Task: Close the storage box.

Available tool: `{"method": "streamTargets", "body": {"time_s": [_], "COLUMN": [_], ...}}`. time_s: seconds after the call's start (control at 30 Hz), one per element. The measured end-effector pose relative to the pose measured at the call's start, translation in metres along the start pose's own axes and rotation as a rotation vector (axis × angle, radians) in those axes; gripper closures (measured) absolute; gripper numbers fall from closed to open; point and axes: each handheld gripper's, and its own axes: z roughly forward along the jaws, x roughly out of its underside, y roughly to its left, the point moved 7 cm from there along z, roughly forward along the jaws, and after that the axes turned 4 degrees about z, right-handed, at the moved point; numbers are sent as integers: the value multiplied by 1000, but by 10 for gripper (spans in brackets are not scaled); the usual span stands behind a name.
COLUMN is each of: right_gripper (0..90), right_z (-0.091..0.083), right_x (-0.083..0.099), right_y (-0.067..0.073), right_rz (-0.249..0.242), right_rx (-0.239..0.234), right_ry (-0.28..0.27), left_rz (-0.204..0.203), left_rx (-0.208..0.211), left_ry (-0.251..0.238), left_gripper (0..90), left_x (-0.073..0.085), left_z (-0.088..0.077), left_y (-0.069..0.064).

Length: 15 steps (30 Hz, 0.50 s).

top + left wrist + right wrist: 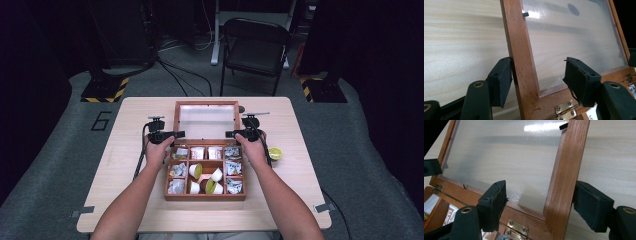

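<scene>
Open lid point(206, 121) flat on the table, pointing away; each open gripper astride a side rail.

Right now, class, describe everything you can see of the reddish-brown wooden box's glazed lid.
The wooden-framed lid is open, lying back on the pale wooden table behind the box. Its reddish-brown frame holds a clear, slightly cloudy pane, and brass hinges join it to the box. The left gripper and right gripper each straddle a side rail; one left pad touches the wood.

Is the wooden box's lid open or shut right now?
Open: the glass-paned lid is swung back from the wooden box, whose compartments are uncovered.
</scene>
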Motion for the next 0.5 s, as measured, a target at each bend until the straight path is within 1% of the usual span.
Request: {"method": "streamTargets", "body": {"time_s": [0.07, 0.13, 0.2, 0.33, 0.37, 0.4, 0.43, 0.47, 0.5], "right_gripper": [278, 282, 287, 294, 296, 299, 304, 307, 309], "right_z": [-2, -4, -6, -9, -10, -11, -11, -12, -13], "right_x": [-1, -2, -2, -3, -4, -4, -4, -5, -5], "right_y": [1, 2, 3, 5, 5, 5, 5, 5, 5], "right_rz": [-5, -10, -28, -29, -33, -41, -49, -48, -52], "right_rx": [-3, -4, -4, -12, -12, -11, -12, -12, -14], "right_ry": [-12, -15, -16, -24, -26, -28, -34, -36, -37], "left_rz": [1, 13, 7, 36, 26, 25, 38, 29, 31], "left_rx": [3, 9, 16, 21, 24, 25, 25, 25, 27], "left_ry": [-9, -11, -19, -18, -21, -25, -22, -30, -29], "left_gripper": [391, 393, 399, 405, 406, 408, 408, 409, 411], "left_x": [-1, -2, -3, -5, -5, -5, -5, -6, -6], "left_z": [-2, -4, -6, -9, -9, -10, -11, -11, -12], "left_y": [-1, -2, -3, -2, -4, -4, -4, -5, -5]}}
